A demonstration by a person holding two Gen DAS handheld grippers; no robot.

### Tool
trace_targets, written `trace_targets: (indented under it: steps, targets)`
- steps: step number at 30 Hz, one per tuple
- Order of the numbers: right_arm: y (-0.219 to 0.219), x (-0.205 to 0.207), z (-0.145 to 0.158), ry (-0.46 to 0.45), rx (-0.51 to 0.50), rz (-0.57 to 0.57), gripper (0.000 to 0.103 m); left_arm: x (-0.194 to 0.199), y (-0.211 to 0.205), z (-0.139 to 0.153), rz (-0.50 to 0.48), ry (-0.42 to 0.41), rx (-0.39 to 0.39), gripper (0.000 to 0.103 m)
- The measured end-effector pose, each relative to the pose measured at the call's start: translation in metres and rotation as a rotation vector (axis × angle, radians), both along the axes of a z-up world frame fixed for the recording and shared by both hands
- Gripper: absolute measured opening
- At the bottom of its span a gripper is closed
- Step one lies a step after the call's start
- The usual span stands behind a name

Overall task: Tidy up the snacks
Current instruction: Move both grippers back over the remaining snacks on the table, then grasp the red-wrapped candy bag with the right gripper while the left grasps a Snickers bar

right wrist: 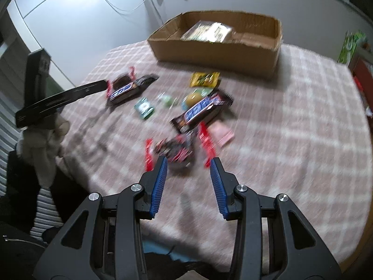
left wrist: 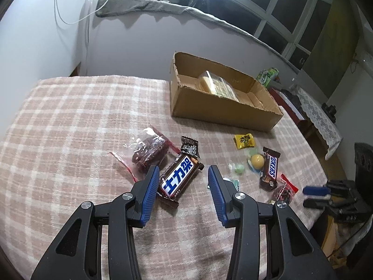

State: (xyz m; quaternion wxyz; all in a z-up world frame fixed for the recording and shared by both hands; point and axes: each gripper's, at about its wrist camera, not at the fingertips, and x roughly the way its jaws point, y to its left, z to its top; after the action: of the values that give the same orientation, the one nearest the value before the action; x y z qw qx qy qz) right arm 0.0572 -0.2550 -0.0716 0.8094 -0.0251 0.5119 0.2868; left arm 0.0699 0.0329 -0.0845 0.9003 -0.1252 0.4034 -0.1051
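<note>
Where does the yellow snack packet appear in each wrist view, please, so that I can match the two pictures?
Left wrist view: the yellow snack packet lies right of centre on the checked cloth, in front of the cardboard box.
Right wrist view: the yellow snack packet lies just above centre, again in front of the cardboard box.
Shared landmark: the cardboard box, behind the packet in both views.

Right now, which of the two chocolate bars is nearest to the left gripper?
The chocolate bar with Chinese letters, lying just beyond the open left gripper. The other bar lies farther right, beside the yellow ball.
</note>
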Motion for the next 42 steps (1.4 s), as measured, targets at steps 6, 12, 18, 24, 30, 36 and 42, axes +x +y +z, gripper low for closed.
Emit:
trace_targets:
  steps: [6, 12, 18, 24, 30, 36, 42]
  targets:
    - [0.010, -0.004, -0.010, 0.052, 0.012, 0.018, 0.040, 0.005, 0.000, -0.005, -0.016, 0.013, -0.002, 0.042]
    - [0.017, 0.008, -0.017, 0.078, 0.010, 0.002, 0.040, 0.012, 0.001, -0.012, -0.035, 0.042, -0.003, 0.042]
    - [0.026, 0.019, -0.016, 0.063, -0.009, 0.004, 0.040, 0.021, 0.004, -0.020, -0.050, 0.068, -0.010, 0.042]
    - [0.042, 0.029, -0.016, 0.034, -0.031, 0.014, 0.045, 0.028, -0.005, -0.026, -0.095, 0.078, 0.052, 0.042]
    - [0.062, 0.024, -0.019, -0.016, -0.100, 0.056, 0.056, 0.037, -0.010, -0.034, -0.122, 0.097, 0.108, 0.042]
    - [0.070, 0.030, -0.025, -0.027, -0.158, 0.055, 0.056, 0.040, -0.013, -0.037, -0.113, 0.096, 0.113, 0.042]
    - [0.074, 0.037, -0.031, -0.043, -0.188, 0.051, 0.043, 0.038, -0.015, -0.037, -0.115, 0.086, 0.115, 0.031]
